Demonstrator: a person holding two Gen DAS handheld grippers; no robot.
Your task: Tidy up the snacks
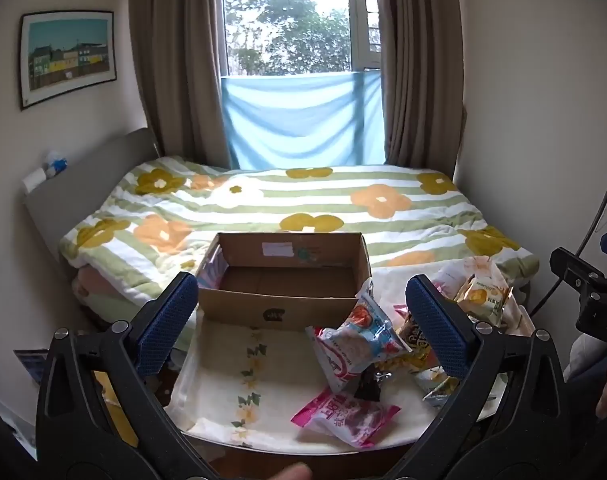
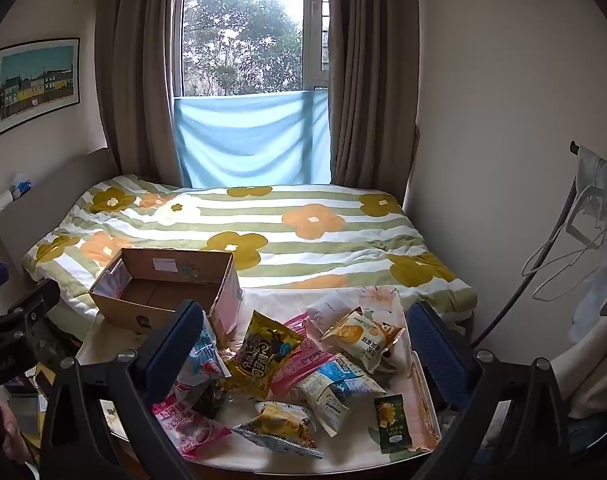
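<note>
An empty cardboard box (image 1: 287, 276) stands open at the far left of a small table with a floral cloth (image 1: 231, 364); it also shows in the right wrist view (image 2: 159, 292). Several snack packets lie in a loose pile right of it: a yellow bag (image 2: 263, 354), a pink packet (image 2: 191, 426), a pale blue packet (image 1: 359, 344), a small green packet (image 2: 391, 420). My left gripper (image 1: 303, 328) is open and empty, above the table facing the box. My right gripper (image 2: 307, 356) is open and empty above the pile.
A bed with a flowered quilt (image 2: 263, 232) lies right behind the table. A window with brown curtains (image 2: 359, 80) is beyond it. Hangers and clothes on a rack (image 2: 583, 240) stand at the right. The other gripper's body shows at the far right of the left wrist view (image 1: 587, 296).
</note>
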